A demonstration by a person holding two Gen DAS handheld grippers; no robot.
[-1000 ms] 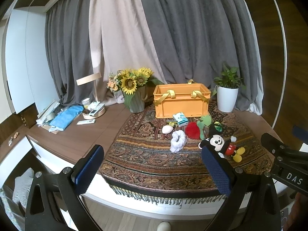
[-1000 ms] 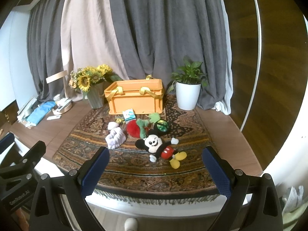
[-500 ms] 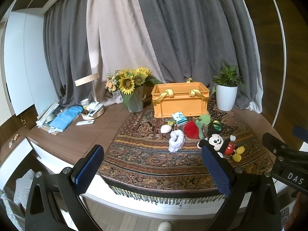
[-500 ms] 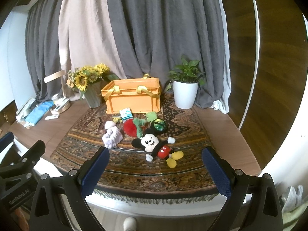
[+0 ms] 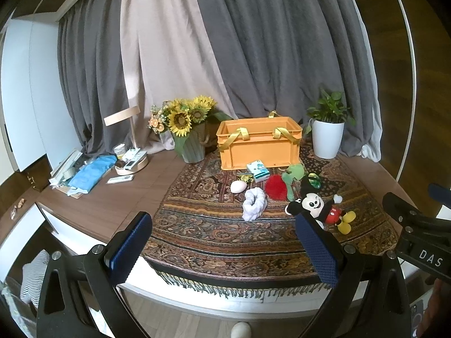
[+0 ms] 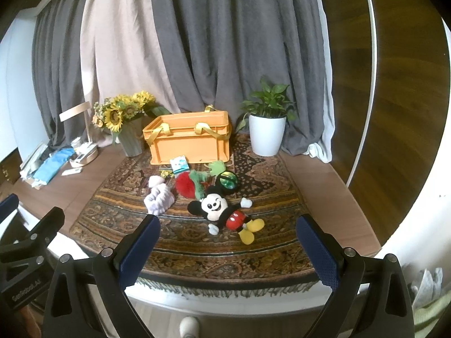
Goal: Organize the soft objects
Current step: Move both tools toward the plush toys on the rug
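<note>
A Mickey Mouse plush [image 6: 224, 214] [image 5: 320, 208] lies on the patterned rug [image 6: 197, 242] near its front. Behind it lie a white fluffy scrunchie [image 6: 158, 200] [image 5: 254, 203], a red pompom [image 6: 185, 185] [image 5: 275, 187], a green plush [image 6: 207, 176] [image 5: 293, 175], a pale egg-shaped object [image 5: 238, 187] and a tissue pack [image 6: 179, 164] [image 5: 258, 170]. An orange crate [image 6: 190, 140] [image 5: 259, 143] with yellow straps stands at the back. My left gripper [image 5: 225, 248] and right gripper [image 6: 227, 249] are open and empty, in front of the table's edge.
A sunflower vase [image 5: 189, 132] stands left of the crate and a white potted plant [image 6: 267, 124] right of it. A lamp, a tray with remotes [image 5: 131, 162] and a blue cloth [image 5: 90, 172] lie on the wooden top at the left. Curtains hang behind.
Both grippers have drawn back slightly and tilted down a little, so the table sits lower in view. Nothing on the rug has moved.
</note>
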